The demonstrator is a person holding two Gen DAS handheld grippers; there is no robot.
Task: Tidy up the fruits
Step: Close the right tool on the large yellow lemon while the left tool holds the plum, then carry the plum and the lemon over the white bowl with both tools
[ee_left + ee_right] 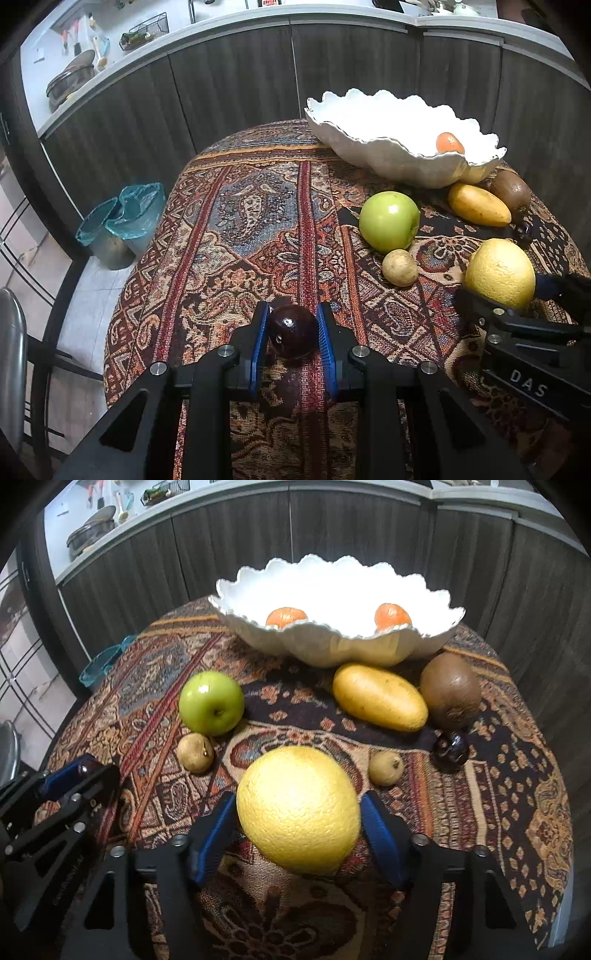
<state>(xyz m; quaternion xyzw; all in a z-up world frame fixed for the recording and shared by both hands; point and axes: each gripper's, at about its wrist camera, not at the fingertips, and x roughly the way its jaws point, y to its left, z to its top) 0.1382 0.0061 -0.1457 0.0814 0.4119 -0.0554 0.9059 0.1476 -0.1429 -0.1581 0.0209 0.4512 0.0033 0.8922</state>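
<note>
My left gripper [292, 332] is shut on a dark purple plum [292, 330], just above the patterned tablecloth. My right gripper [298, 812] is shut on a large yellow citrus [298, 810], which also shows in the left wrist view [500, 271]. A white scalloped bowl [332, 646] at the back holds two tangerines [286, 616] [392, 616]. On the cloth lie a green apple [211, 702], a yellow mango [380, 696], a brown kiwi [450, 690], a dark plum [450, 751] and two small tan fruits [195, 753] [386, 768].
The round table [236, 229] has its edge at the left, with a chair [13, 362] and a teal-lined bin [125, 221] on the floor beyond it. Dark cabinets [240, 81] stand behind the table. My left gripper shows at the left of the right wrist view [83, 770].
</note>
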